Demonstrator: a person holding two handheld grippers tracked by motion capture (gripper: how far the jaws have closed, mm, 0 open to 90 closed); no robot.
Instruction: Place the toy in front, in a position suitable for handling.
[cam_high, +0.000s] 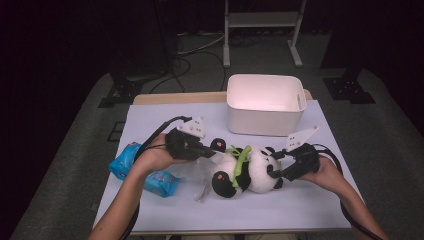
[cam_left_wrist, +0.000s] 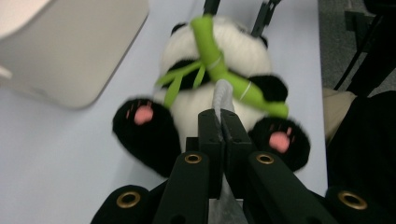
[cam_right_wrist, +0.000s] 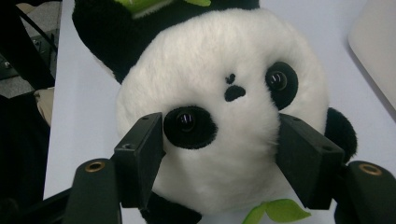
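A black-and-white panda plush (cam_high: 252, 170) lies on its back on the white table (cam_high: 165, 120), a green bamboo sprig (cam_high: 241, 159) across its chest. My left gripper (cam_high: 212, 150) is at the panda's feet. In the left gripper view the left gripper (cam_left_wrist: 221, 116) is shut on a thin strip of clear plastic wrapper (cam_left_wrist: 223, 93) that leads up to the panda (cam_left_wrist: 233, 51). The wrapper (cam_high: 195, 170) trails crumpled beside the plush. My right gripper (cam_high: 274, 172) holds the head: its jaws press both cheeks of the panda (cam_right_wrist: 219, 60), the right gripper (cam_right_wrist: 222, 133) shut on it.
A white open bin (cam_high: 265, 120) stands at the back of the table, just beyond the panda. Two blue packets (cam_high: 124, 161) (cam_high: 162, 182) lie under my left forearm. The table's front strip and far right are bare. Dark floor and stands surround the table.
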